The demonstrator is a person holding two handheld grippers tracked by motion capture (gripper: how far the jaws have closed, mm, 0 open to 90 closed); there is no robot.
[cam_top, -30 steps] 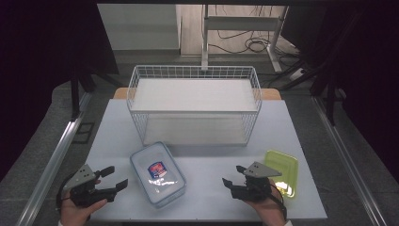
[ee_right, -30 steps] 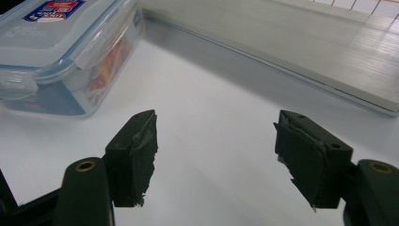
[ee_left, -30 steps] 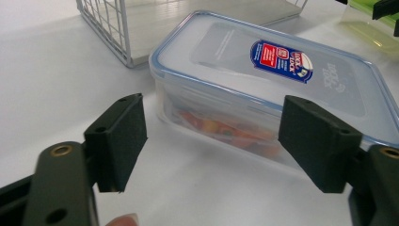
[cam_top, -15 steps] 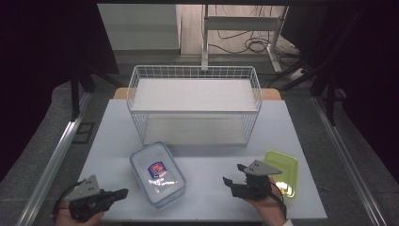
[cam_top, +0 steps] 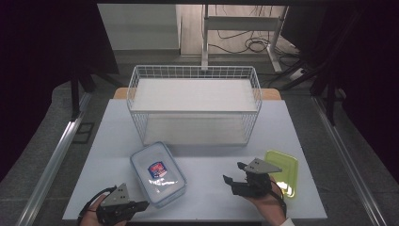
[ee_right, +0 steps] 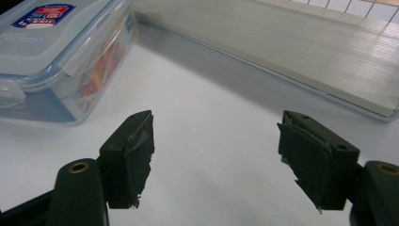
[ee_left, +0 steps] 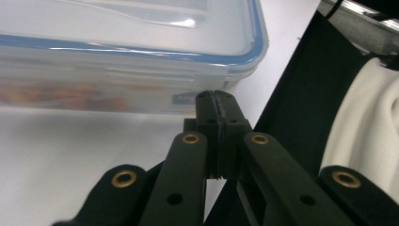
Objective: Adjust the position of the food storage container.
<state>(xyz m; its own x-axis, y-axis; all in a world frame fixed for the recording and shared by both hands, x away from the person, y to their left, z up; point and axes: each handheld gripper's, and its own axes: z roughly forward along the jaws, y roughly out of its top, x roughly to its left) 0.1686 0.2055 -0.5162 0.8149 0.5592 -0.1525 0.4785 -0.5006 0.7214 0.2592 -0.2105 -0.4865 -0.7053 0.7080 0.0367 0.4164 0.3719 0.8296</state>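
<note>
High view overlooks table; gripper views close, sharing container

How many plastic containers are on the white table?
2. The clear container with the blue-rimmed lid lies near the front left; the yellow-green container lies at the front right, partly hidden behind the right gripper.

a clear container with a blue-rimmed lid and a red-and-blue label is seen just ahead of the black left gripper. a yellow-green lid lies beside the black right gripper. the wire basket is white, the table pale grey.
</note>
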